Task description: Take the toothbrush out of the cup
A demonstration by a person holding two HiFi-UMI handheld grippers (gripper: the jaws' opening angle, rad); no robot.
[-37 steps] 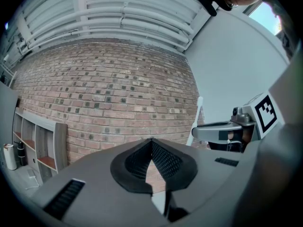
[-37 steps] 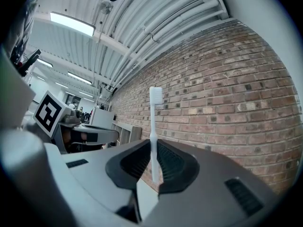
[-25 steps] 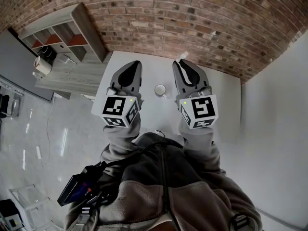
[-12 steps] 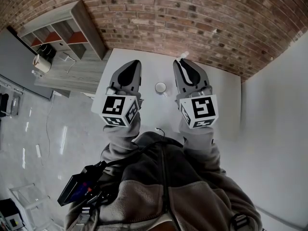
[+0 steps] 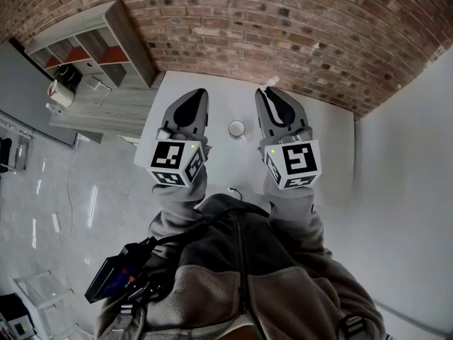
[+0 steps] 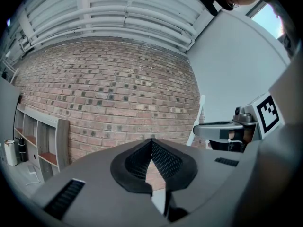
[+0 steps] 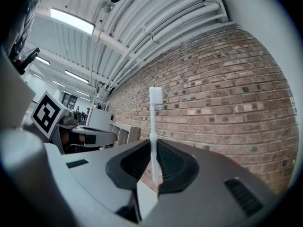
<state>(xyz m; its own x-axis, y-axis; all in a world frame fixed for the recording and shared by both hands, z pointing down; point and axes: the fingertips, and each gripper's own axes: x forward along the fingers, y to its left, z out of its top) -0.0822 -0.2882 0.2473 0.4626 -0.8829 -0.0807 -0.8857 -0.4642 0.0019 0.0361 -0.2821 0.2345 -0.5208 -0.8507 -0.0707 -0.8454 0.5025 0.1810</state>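
White toothbrush (image 7: 154, 134) upright, bristle head uppermost

1. We see the cup (image 5: 236, 128) a shade higher in the head view than one second ago. Most of that shift falls in the first half second.
2. The table (image 5: 226, 94), the shelf (image 5: 106, 44) and the brick wall (image 5: 283, 27) slide up with the cup, so the whole background moves as one.
3. The white roll (image 5: 58, 92) at the left drifts a little further left in the last half second.
4. Against the left gripper (image 5: 199, 94) and the right gripper (image 5: 267, 93), the cup now lies slightly nearer their tips.
5. The toothbrush (image 5: 270, 83) sits a hair further right.
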